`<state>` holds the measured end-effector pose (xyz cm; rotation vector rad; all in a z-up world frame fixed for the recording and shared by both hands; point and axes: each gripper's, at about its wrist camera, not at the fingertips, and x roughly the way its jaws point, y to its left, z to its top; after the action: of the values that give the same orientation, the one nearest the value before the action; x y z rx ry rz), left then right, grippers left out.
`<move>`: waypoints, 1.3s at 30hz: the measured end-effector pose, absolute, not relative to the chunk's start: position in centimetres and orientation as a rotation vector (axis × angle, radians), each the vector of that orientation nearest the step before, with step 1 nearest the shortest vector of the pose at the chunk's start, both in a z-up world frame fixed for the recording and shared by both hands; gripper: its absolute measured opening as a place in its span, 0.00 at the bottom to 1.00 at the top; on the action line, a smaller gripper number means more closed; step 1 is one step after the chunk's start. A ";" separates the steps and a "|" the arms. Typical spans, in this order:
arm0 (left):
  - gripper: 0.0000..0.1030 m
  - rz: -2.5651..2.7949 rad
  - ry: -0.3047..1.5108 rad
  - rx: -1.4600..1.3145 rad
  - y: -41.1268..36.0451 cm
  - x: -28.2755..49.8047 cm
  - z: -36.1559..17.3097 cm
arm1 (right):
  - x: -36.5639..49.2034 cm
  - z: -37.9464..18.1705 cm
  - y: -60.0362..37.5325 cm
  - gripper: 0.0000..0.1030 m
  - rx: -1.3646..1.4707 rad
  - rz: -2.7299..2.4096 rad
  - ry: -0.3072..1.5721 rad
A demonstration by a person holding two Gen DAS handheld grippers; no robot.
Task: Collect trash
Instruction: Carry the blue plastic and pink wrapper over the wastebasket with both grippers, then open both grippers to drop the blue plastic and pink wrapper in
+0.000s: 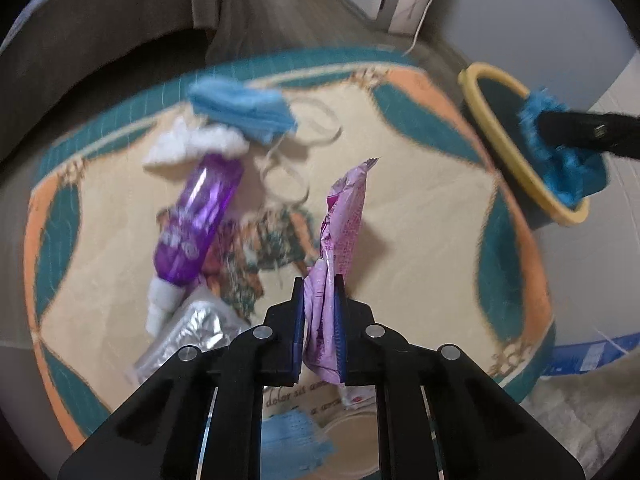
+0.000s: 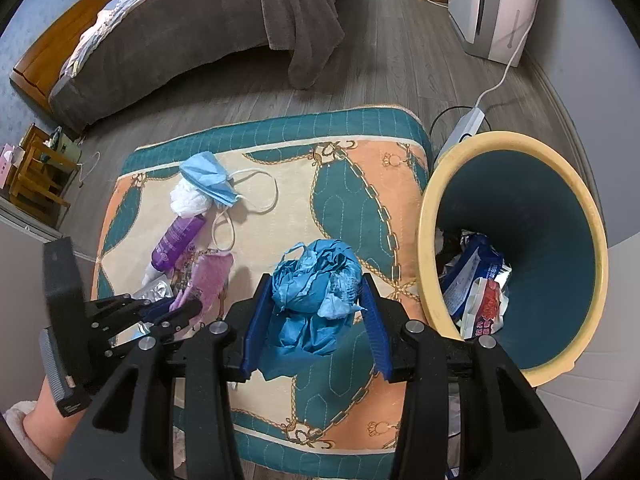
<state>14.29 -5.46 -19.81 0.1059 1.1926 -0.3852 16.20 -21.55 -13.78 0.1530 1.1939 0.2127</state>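
My left gripper [image 1: 319,292] is shut on a pink wrapper [image 1: 344,216] and holds it upright above the patterned mat [image 1: 420,208]; it also shows in the right wrist view [image 2: 182,306]. My right gripper [image 2: 314,292] is shut on a crumpled blue wad [image 2: 316,280], held above the mat just left of the bin [image 2: 572,208]. The bin has a yellow rim, a teal inside and wrappers at its bottom. On the mat lie a blue face mask [image 1: 244,110], a white tissue [image 1: 192,146], a purple bottle [image 1: 196,216] and a silver foil packet [image 1: 188,340].
A bed with a grey blanket [image 2: 192,36] stands beyond the mat on the wooden floor. A white appliance [image 2: 492,4] and its cable [image 2: 496,84] are at the back right. A wooden stand [image 2: 36,172] is at the left. Another blue mask [image 1: 296,444] lies under my left gripper.
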 end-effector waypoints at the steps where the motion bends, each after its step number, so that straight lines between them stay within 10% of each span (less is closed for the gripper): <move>1: 0.13 -0.388 1.173 0.105 -5.6 14.2 -19.2 | 16.2 -13.7 -21.6 0.42 0.156 0.213 1.191; 39: 0.13 -0.571 1.076 0.247 -24.2 14.8 -13.9 | 16.6 -15.5 -38.7 0.42 0.264 -0.116 1.144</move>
<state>14.82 -24.25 -13.89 0.2473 1.0762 -0.5712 16.57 -38.71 -15.47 0.2638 1.1441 -0.1161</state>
